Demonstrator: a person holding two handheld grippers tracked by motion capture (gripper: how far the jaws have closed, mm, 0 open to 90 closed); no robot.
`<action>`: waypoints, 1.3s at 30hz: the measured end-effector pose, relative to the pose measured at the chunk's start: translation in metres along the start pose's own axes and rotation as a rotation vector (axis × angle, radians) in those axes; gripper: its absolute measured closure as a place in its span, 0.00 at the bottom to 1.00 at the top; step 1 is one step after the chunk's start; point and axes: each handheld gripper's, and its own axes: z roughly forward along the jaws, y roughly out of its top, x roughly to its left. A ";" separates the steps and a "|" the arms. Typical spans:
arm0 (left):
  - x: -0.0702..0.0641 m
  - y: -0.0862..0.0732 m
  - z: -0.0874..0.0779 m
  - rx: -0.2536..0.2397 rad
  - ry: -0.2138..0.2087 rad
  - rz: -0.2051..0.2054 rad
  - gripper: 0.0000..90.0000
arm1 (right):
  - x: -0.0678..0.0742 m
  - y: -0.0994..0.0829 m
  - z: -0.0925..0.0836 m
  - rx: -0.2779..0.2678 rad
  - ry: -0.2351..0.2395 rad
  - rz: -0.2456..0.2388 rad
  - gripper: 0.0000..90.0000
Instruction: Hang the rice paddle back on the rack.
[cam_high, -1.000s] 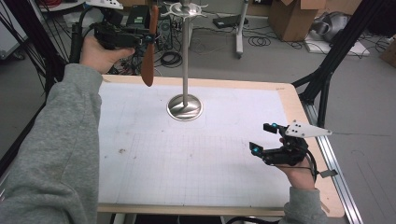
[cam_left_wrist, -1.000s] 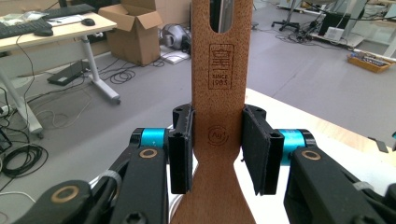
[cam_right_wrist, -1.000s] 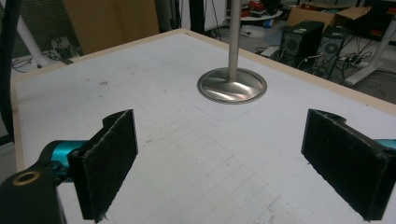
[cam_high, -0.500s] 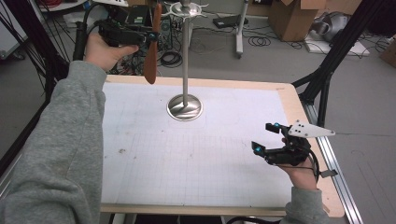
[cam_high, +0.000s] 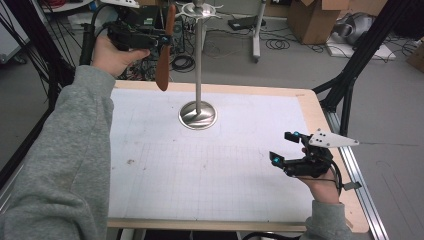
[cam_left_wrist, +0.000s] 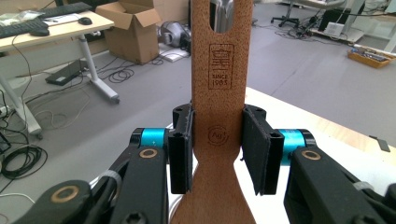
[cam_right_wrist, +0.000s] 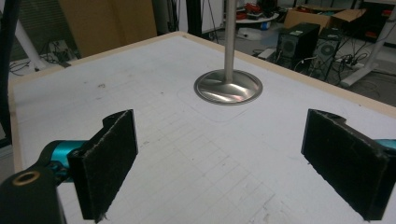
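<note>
A brown wooden utensil (cam_high: 162, 75) with a hole in its handle hangs blade down, held up beside the top of a tall metal stand (cam_high: 198, 60). My left gripper (cam_high: 162, 40) is shut on its handle, high over the table's far left edge. In the left gripper view both pads clamp the stamped handle (cam_left_wrist: 219, 70), and a shiny metal hook (cam_left_wrist: 224, 11) shows through the hole. My right gripper (cam_high: 283, 147) is open and holds nothing, low near the table's right edge. Its pads (cam_right_wrist: 112, 158) frame the stand's round base (cam_right_wrist: 228, 87).
The white gridded table top (cam_high: 210, 175) has a wooden rim. A black frame leg (cam_high: 350, 85) rises at the far right corner. Cables, cardboard boxes (cam_high: 312, 17) and desk legs lie on the floor beyond the table.
The wooden utensil has shifted slightly right and up toward the top of the stand. The right gripper has stayed where it was.
</note>
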 end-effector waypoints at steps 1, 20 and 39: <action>0.000 -0.001 0.002 0.006 -0.003 0.000 0.72 | 0.000 0.000 0.000 0.000 0.000 0.000 0.10; 0.000 -0.002 0.010 0.007 0.004 -0.007 0.72 | -0.001 0.000 -0.002 -0.002 -0.003 0.004 0.10; 0.000 -0.007 0.021 0.010 -0.001 -0.021 0.72 | -0.001 0.000 -0.002 -0.004 -0.001 0.005 0.10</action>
